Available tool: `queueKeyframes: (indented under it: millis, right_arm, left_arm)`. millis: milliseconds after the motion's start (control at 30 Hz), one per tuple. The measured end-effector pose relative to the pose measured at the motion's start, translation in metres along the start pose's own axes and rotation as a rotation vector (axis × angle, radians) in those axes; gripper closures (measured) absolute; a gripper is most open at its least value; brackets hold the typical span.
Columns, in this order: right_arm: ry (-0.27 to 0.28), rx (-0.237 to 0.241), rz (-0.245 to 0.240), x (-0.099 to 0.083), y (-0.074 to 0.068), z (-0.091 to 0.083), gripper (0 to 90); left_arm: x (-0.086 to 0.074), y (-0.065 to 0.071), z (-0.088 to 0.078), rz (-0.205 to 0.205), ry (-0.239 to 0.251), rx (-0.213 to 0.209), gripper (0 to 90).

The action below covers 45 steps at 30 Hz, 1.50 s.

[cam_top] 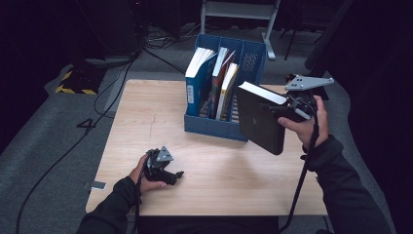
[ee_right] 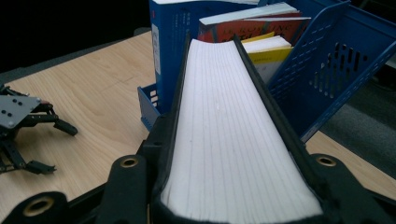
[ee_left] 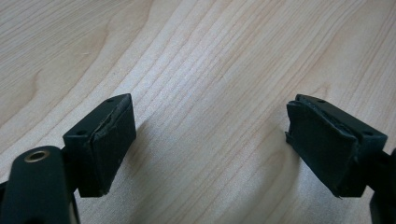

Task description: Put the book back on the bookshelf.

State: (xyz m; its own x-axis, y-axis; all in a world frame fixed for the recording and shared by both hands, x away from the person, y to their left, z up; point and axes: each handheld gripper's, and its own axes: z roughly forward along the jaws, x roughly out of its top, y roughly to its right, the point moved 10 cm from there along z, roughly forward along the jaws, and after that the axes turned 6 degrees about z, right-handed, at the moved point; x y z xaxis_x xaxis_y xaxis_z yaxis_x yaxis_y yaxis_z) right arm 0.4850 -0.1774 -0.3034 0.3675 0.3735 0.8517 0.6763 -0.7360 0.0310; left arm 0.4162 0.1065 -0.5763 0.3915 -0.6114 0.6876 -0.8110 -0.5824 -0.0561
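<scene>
My right gripper [cam_top: 281, 111] is shut on a thick black-covered book [cam_top: 260, 123] and holds it in the air at the right of the table, just in front of the blue file rack [cam_top: 214, 127]. In the right gripper view, the book's white page edge [ee_right: 229, 130] runs away between the two jaws, which clamp the covers. My left gripper [cam_top: 176, 174] rests low on the wooden table [cam_top: 146, 112] at the front left. It stands open [ee_left: 210, 144] with only bare wood between its pads.
The rack holds upright books: a blue one [cam_top: 197, 83], a red one [cam_top: 219, 78] and a yellow one [cam_top: 228, 90]; its right compartment [cam_top: 251, 61] shows no book. Cables trail over the grey floor [cam_top: 58, 141] to the left. A small flat object [cam_top: 98, 185] lies by the table's front left corner.
</scene>
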Motion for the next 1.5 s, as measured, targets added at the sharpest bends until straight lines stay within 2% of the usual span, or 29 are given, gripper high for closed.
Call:
queueKeyframes:
  millis: [67,167,400,567,900,1067,1233,1267,1367,1500]
  right_arm:
    - [0.002,0.004,-0.004,0.002,-0.001,-0.001,53.1]
    - [0.031,0.015,0.023,0.010,0.000,-0.007,53.1]
    - [0.046,-0.005,0.013,0.027,-0.001,-0.010,53.1]
    - [0.065,-0.018,0.031,0.038,0.002,-0.007,53.1]
    - [0.083,-0.104,0.072,0.046,0.022,0.005,53.2]
    - [0.094,-0.130,0.095,0.048,0.029,0.010,53.2]
    - [0.099,-0.163,0.131,0.048,0.040,0.016,53.2]
    - [0.102,-0.182,0.147,0.048,0.044,0.021,53.2]
    - [0.101,-0.195,0.149,0.048,0.047,0.025,53.2]
    - [0.115,-0.211,0.187,0.052,0.053,0.034,53.2]
  left_arm:
    - [0.000,0.000,0.000,0.003,-0.001,-0.001,15.6]
    - [0.000,0.000,0.000,0.003,0.000,-0.001,15.6]
    - [0.000,0.000,0.000,0.003,0.000,-0.002,15.4]
    - [0.000,0.000,0.000,0.002,0.000,-0.003,15.4]
    - [0.000,0.000,0.000,0.001,-0.002,-0.005,15.3]
    - [0.000,0.000,0.000,0.001,-0.001,-0.006,15.2]
    - [0.000,0.001,0.000,0.002,-0.001,-0.007,15.3]
    - [0.000,0.001,0.000,0.002,-0.001,-0.007,15.3]
    - [0.001,0.000,0.001,0.004,-0.001,-0.007,15.3]
    - [0.001,0.001,0.001,0.006,-0.001,-0.009,15.3]
